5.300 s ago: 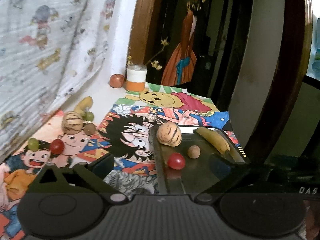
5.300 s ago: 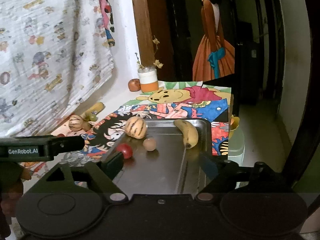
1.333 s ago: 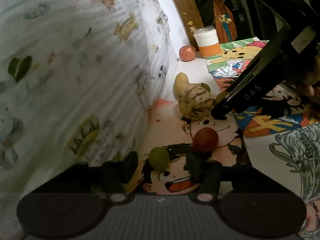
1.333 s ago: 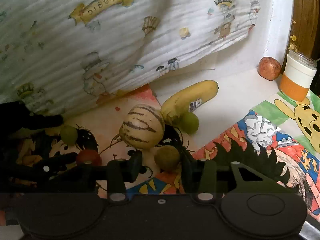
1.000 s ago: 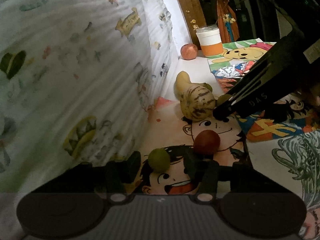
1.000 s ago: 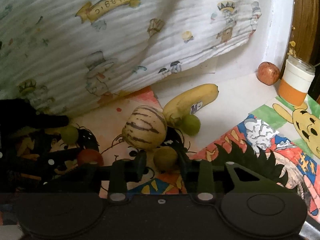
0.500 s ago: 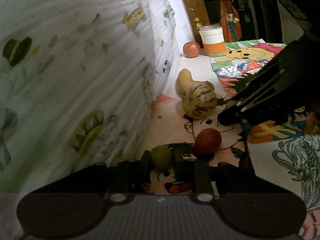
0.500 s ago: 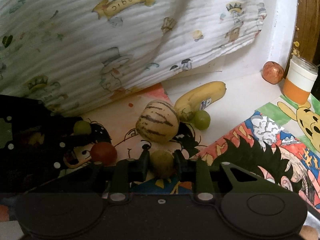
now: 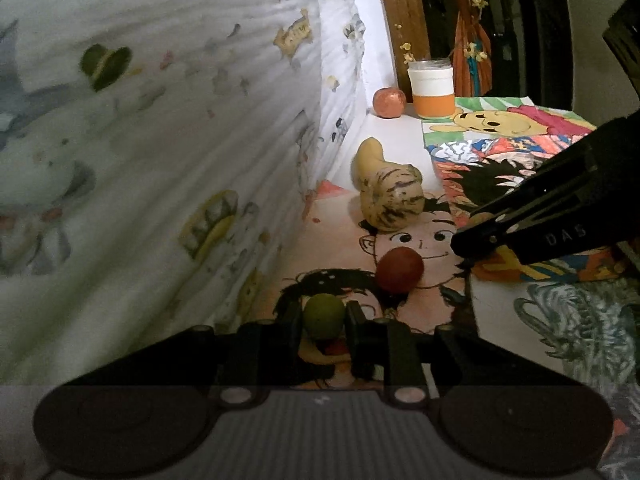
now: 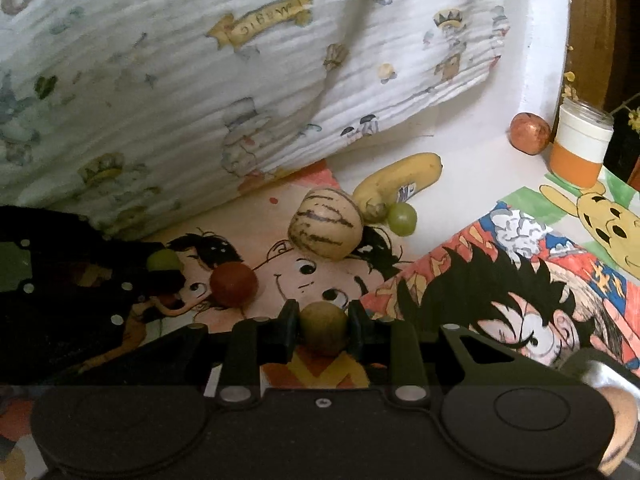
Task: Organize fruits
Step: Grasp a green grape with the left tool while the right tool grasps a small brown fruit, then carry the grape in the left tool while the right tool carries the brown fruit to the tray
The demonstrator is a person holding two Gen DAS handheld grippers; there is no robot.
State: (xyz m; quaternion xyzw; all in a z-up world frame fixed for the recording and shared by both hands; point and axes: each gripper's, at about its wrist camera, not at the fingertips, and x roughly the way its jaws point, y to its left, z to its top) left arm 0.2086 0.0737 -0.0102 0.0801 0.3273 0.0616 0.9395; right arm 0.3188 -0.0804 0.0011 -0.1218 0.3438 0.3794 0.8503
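Observation:
My left gripper (image 9: 323, 318) is shut on a small green fruit (image 9: 323, 315), low over the cartoon mat. My right gripper (image 10: 323, 330) is shut on a small olive-brown round fruit (image 10: 323, 328). The left gripper also shows in the right wrist view (image 10: 164, 268) at the left, holding its green fruit (image 10: 163, 260). A red tomato-like fruit (image 9: 400, 269) (image 10: 233, 283), a striped melon (image 9: 392, 202) (image 10: 326, 227), a banana (image 9: 369, 157) (image 10: 400, 184) and a green grape (image 10: 402, 218) lie on the mat. The right gripper's body (image 9: 560, 216) crosses the left wrist view.
A printed white cloth (image 10: 240, 80) hangs close along the left and back. An apple (image 9: 389, 102) (image 10: 529, 133) and an orange-and-white jar (image 9: 433, 92) (image 10: 580, 146) stand at the far corner. Cartoon posters (image 10: 540, 264) cover the table to the right.
Both grippers have closed: the left on the green fruit, the right on the olive-brown fruit. Five seconds ago both were back by the metal tray, open.

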